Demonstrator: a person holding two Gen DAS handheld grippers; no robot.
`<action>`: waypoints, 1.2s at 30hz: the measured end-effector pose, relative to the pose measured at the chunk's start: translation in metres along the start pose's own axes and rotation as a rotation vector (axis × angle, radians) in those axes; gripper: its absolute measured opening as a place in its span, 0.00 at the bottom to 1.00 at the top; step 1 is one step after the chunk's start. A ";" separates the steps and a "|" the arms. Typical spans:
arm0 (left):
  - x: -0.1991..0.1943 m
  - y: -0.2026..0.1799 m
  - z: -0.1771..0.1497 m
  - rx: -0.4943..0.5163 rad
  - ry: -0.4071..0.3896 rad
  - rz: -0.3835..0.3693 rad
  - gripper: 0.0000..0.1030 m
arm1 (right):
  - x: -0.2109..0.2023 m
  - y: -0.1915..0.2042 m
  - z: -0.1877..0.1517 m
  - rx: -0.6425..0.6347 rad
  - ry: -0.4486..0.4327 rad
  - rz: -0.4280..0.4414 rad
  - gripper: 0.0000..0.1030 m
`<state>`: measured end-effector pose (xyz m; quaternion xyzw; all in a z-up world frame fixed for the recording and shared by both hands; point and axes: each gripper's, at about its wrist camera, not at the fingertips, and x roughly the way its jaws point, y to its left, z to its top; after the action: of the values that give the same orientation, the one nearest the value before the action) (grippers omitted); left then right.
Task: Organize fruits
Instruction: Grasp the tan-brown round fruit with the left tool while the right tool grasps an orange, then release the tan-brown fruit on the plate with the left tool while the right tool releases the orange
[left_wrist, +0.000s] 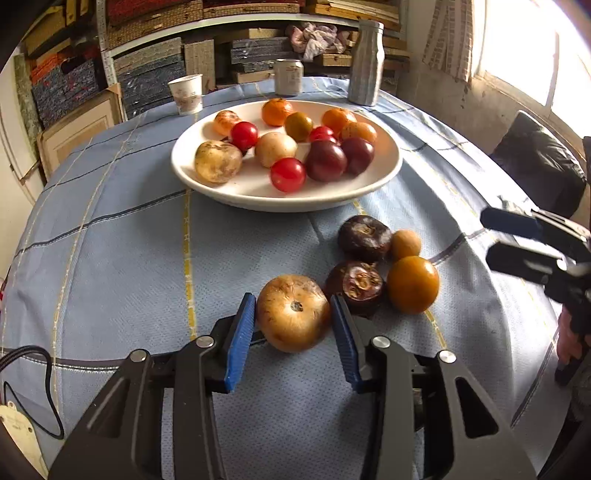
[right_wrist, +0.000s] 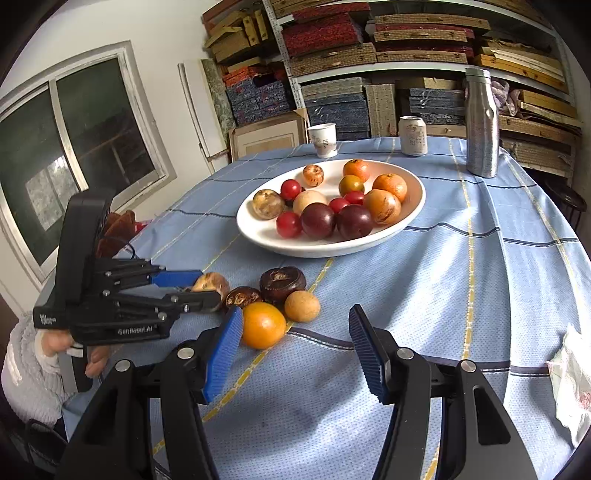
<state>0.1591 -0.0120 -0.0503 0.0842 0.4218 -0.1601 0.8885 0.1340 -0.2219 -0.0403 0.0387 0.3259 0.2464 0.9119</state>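
Left wrist view, left gripper (left_wrist: 293, 321) blue pads pressed around round tan-brown fruit (left_wrist: 293, 313) on blue checked tablecloth (left_wrist: 129, 258), white fruit-filled bowl (left_wrist: 207, 184) beyond bare cloth, right gripper (right_wrist: 295, 350) half-open, empty.

Daylit, sharp at centre, strong fisheye bend.
Window (left_wrist: 524, 48) blown out to white glare in left wrist view; soft shadows under fruit on bench (left_wrist: 129, 258); dark vignette at corners, shelves (right_wrist: 406, 55) curved, mild blur at edges.
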 end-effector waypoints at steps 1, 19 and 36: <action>-0.002 0.004 0.000 -0.015 -0.010 0.004 0.40 | 0.002 0.004 -0.001 -0.014 0.010 0.001 0.59; -0.010 0.022 -0.002 -0.049 -0.054 -0.023 0.40 | 0.054 0.043 0.003 -0.101 0.179 -0.060 0.44; -0.041 0.024 0.026 -0.038 -0.113 0.018 0.40 | 0.003 0.034 0.033 -0.111 0.038 -0.075 0.36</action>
<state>0.1627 0.0121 -0.0017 0.0619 0.3734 -0.1482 0.9137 0.1416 -0.1877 -0.0082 -0.0290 0.3302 0.2304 0.9149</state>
